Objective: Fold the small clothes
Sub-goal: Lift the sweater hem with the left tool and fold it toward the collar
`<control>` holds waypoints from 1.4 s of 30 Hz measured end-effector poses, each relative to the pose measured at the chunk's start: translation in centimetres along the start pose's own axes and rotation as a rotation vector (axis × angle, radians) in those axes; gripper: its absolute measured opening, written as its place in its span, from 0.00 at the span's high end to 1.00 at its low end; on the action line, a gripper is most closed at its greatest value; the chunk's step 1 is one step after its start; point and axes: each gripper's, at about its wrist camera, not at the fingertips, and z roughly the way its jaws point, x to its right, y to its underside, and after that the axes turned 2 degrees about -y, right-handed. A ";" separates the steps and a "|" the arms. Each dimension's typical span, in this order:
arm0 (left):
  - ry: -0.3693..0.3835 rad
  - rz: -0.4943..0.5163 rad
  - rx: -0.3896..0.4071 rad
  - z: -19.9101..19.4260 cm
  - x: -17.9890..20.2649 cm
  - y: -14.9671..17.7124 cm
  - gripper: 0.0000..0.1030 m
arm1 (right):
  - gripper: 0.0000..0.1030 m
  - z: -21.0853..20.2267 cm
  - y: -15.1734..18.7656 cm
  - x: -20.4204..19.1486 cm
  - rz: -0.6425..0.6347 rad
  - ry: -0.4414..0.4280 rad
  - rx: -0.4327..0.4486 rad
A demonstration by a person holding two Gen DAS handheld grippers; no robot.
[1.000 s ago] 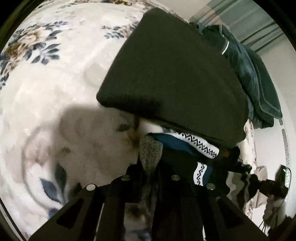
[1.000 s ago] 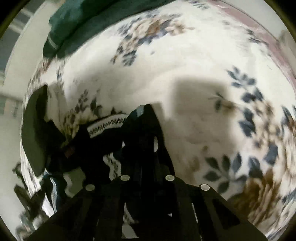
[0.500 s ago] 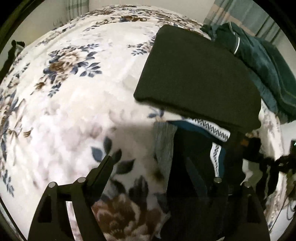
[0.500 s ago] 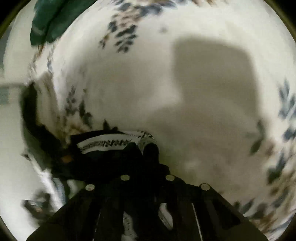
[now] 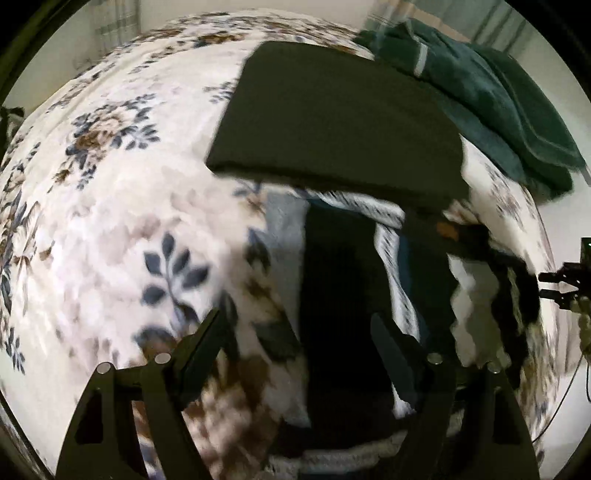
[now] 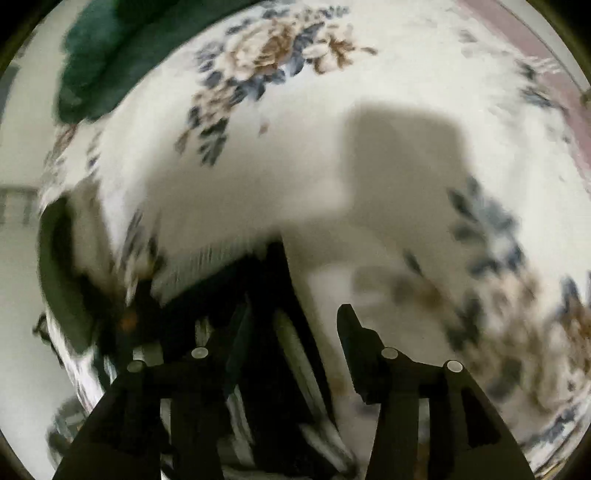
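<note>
The dark patterned garment [image 5: 347, 280] lies flat on the floral bedspread [image 5: 110, 206] just below the folded dark-green cloth [image 5: 332, 118], released so its fold can settle, with the left gripper [image 5: 295, 328] spread wide and the right gripper [image 6: 295, 314] opening, neither pinching it.

Floral bedspread [image 5: 110, 192], striped curtain [image 5: 495, 26]

Right gripper [image 6: 293, 314] opening over dark garment [image 6: 269, 369] (blurred) on floral blanket [image 6: 369, 229].
</note>
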 end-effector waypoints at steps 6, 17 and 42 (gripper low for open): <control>0.064 0.118 -0.141 -0.8 3.1 6.1 0.23 | 0.51 1.1 17.5 7.2 0.094 0.011 -0.204; 0.248 0.579 -0.413 -3.0 23.0 21.0 0.23 | 0.51 -5.5 29.6 14.4 0.331 -0.007 -0.136; 0.048 0.423 -0.325 -0.1 39.2 36.0 0.97 | 0.51 10.2 -11.8 3.8 0.084 -0.483 -0.271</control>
